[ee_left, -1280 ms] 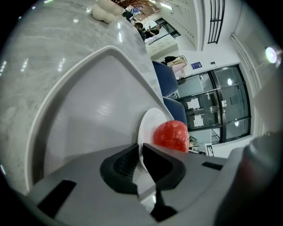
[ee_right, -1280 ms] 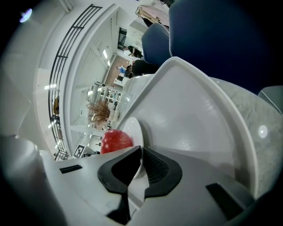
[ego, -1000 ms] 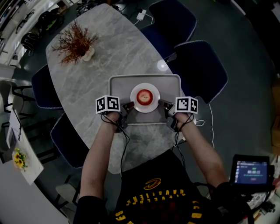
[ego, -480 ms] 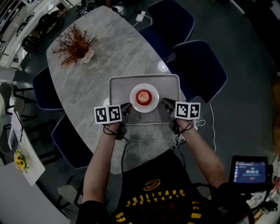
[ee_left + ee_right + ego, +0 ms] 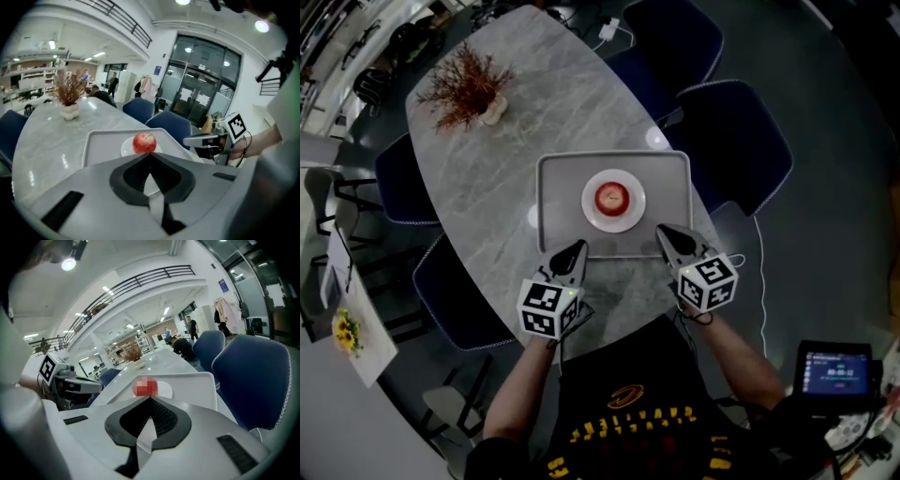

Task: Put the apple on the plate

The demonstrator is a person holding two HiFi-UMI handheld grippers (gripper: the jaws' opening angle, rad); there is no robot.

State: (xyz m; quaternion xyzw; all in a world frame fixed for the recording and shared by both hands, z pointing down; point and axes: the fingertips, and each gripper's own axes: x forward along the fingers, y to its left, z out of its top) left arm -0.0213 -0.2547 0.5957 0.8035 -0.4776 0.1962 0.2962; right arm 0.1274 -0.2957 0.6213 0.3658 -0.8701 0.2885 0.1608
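A red apple [image 5: 611, 198] sits on a small white plate [image 5: 630, 214] in the middle of a grey tray [image 5: 558, 202] on the marble table. My left gripper [image 5: 578, 247] hangs just short of the tray's near left corner; its jaws have just been closing and are shut with nothing between them. My right gripper [image 5: 662, 231] hovers at the near right corner, also shut and empty. In the left gripper view the apple [image 5: 144, 142] shows right past the closed left gripper [image 5: 150, 154]. The right gripper view has the apple [image 5: 145, 386] beyond the right gripper [image 5: 150, 399].
A vase of dried red twigs [image 5: 467, 89] stands at the table's far end. Dark blue chairs [image 5: 733, 141] line the right side, and more [image 5: 401, 183] the left. A small screen [image 5: 834, 367] glows low at the right. The table's near edge runs under my hands.
Both grippers have pulled back from the tray's sides toward me, risen and rolled, so their marker cubes now face up. The apple and plate have not moved.
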